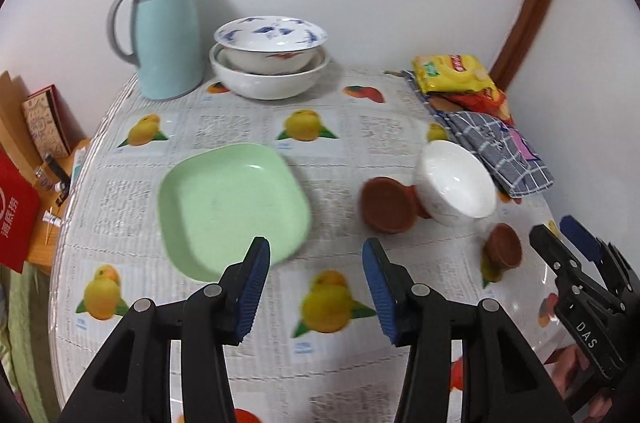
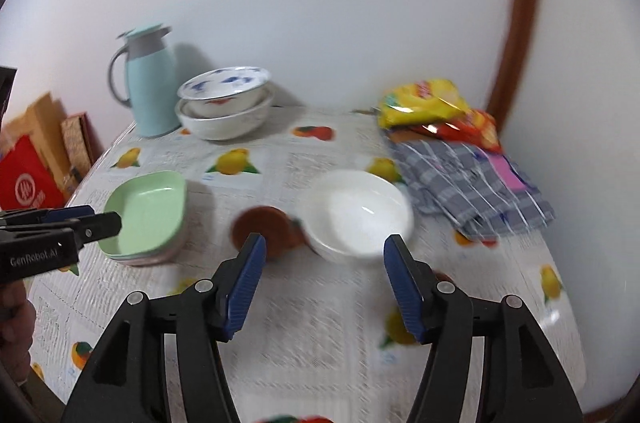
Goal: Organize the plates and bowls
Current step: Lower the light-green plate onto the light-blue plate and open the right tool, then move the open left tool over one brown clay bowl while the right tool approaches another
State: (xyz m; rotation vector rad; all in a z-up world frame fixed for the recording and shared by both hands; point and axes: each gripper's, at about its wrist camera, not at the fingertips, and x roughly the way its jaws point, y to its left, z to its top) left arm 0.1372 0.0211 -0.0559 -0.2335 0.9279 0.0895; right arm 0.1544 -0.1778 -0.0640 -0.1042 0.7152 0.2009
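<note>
Left tongs [image 1: 316, 287]: spread wide, nothing between the blue ribbed pads, poised over the near edge of the square pale-green plastic plate [image 1: 234, 209]. Right tongs [image 2: 324, 287]: likewise spread and empty, aimed at the plain white ceramic bowl [image 2: 362, 217] just ahead.

Layout on the fruit-print tabletop [image 1: 320, 143]. The green plate sits left of centre; the right wrist view shows further pale plates stacked beneath it. The white bowl lies right of centre, tipped on its side in the left wrist view, touching a small reddish-brown round dish [image 1: 388, 205]. A second small brown dish [image 1: 505, 246] lies nearer the right edge, apart from the first. At the back, by the wall, a blue-patterned white bowl [image 1: 271, 35] nests in a larger white bowl [image 1: 269, 77], beside a pale-blue thermos jug [image 1: 166, 35]. Yellow snack packets [image 1: 454, 73] and a grey checked cloth [image 1: 500, 147] occupy the far right.

Judgement: an approach phase, nothing gripped yet. The loose white bowl and the brown dishes appear unsorted; the back stack is a likely home for the bowl. The next move calls for closing one pad inside and one outside the bowl's rim, squarely, since glazed ceramic may slip and the tipped bowl may roll against the brown dish. Both views are motion-blurred, so fine contact cannot be judged.
</note>
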